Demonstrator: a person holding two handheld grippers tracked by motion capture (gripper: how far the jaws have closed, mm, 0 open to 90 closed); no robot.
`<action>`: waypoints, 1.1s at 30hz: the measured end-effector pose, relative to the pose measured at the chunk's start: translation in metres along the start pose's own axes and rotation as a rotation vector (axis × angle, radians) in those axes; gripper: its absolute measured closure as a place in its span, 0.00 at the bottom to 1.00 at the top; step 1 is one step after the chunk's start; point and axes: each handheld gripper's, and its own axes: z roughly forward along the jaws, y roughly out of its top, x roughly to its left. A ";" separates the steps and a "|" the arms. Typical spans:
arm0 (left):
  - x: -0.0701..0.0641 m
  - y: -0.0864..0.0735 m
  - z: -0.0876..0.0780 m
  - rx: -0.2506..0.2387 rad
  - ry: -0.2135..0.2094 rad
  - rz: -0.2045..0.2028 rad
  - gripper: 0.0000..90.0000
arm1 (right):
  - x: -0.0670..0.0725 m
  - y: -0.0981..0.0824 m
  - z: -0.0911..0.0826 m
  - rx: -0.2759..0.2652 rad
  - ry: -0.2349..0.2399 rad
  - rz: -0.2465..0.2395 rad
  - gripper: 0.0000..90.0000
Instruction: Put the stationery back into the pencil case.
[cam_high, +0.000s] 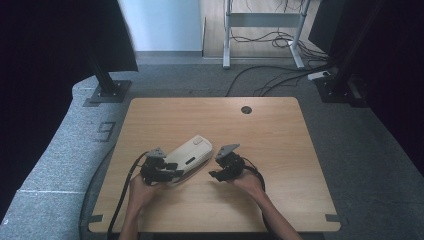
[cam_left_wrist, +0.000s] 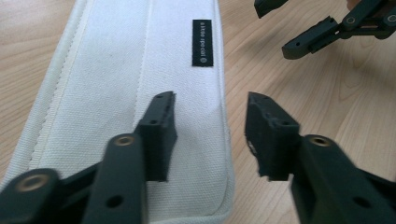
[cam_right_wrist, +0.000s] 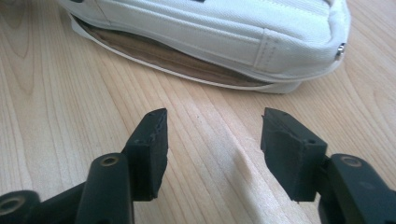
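Pouch: white fabric pouch (cam_high: 190, 155) lies flat on the wooden table (cam_high: 280, 150), in its near half and a little left of the middle, long axis slanting from the near-left toward the far-right.
Label: small black tag (cam_left_wrist: 202, 42) with pale lettering sits on the pouch's top face; the lettering is too small to read.
Seam side: in the right gripper view the pouch's (cam_right_wrist: 224, 32) long side gapes a little, with tan lining (cam_right_wrist: 173, 58) visible inside and a small metal stud (cam_right_wrist: 341, 50) at its end.
Left gripper: left gripper (cam_left_wrist: 212, 135) is over the near-left end of the pouch (cam_left_wrist: 130, 102); its jaws stand partly apart, one above the fabric and one above bare wood beside the pouch's edge, pressing on nothing.
Right gripper: right gripper (cam_right_wrist: 212, 149) is just to the right of the pouch, toward the table's near edge; its jaws are partly apart over bare wood, with nothing between them, and the pouch lies ahead of them, apart.
Hands: left hand (cam_high: 141, 189) and right hand (cam_high: 248, 182) come in over the near edge, each around its tool.
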 end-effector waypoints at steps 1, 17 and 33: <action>-0.001 0.000 0.000 0.000 0.002 0.005 0.52 | 0.000 0.000 -0.001 -0.002 -0.001 -0.002 0.43; -0.009 0.001 -0.019 -0.030 -0.040 0.051 0.25 | 0.000 -0.005 -0.020 -0.034 -0.003 0.019 0.20; -0.015 -0.004 -0.034 -0.027 -0.011 0.078 0.05 | 0.001 -0.018 -0.046 -0.039 -0.043 0.039 0.10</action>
